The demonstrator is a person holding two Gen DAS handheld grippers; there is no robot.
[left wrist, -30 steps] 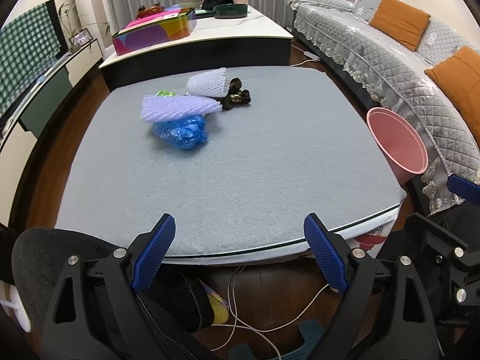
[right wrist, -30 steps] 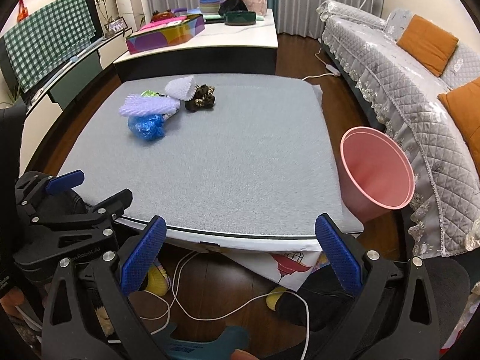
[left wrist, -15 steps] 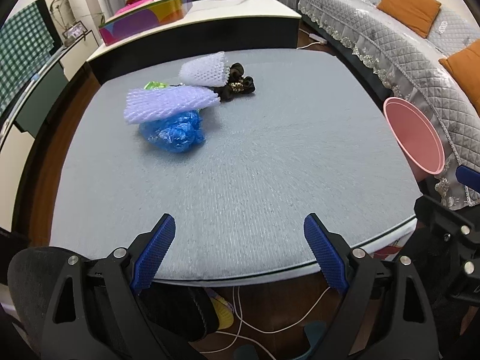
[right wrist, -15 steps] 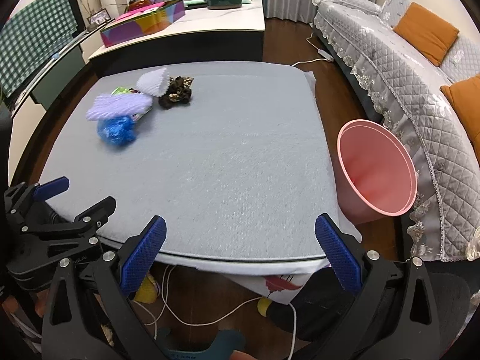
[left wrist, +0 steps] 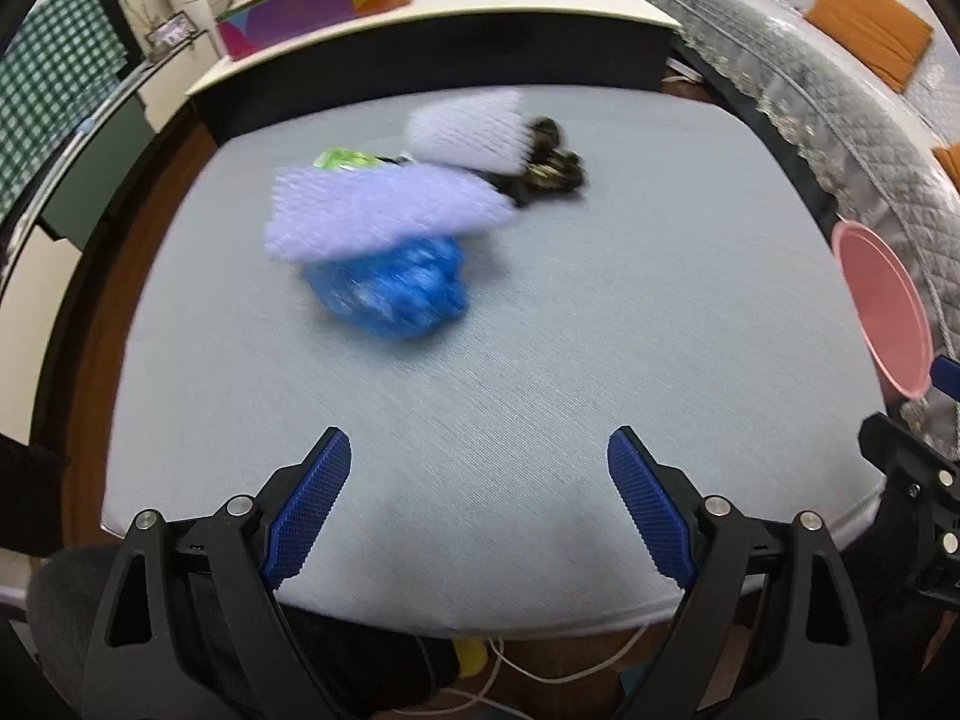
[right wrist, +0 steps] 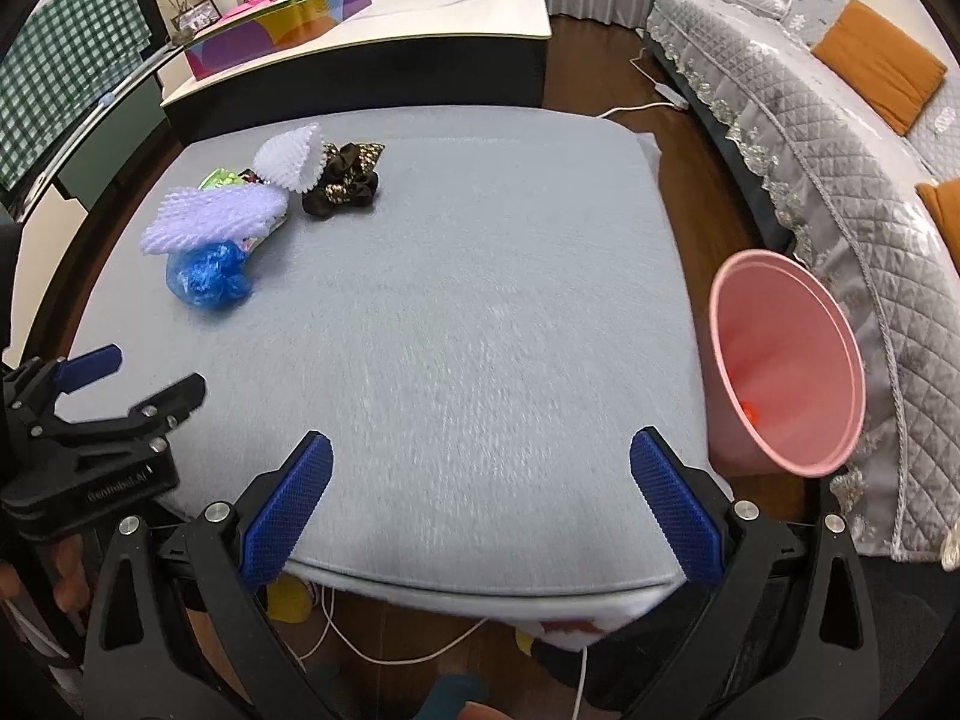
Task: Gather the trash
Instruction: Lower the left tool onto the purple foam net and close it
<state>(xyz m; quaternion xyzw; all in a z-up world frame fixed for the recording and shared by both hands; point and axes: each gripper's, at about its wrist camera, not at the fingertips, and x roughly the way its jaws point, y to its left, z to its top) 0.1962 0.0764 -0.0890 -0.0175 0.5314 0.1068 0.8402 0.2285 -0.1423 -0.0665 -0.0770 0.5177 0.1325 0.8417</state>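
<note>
The grey padded surface (right wrist: pixel 468 312) stands in a living room, with a quilted sofa (right wrist: pixel 840 120) on the right and a long counter (right wrist: pixel 420 30) behind it. Trash lies clustered at the far left: blue bag (right wrist: pixel 207 279), purple foam net (right wrist: pixel 216 219), white foam net (right wrist: pixel 288 159), dark scrunchie (right wrist: pixel 345 180). The pink bin (right wrist: pixel 786 372) stands just beside the right edge. Left tongs (left wrist: pixel 477 507) and right tongs (right wrist: pixel 480 501) are spread wide, holding nothing, over the near edge. Bare grey padding separates them from the trash.
</note>
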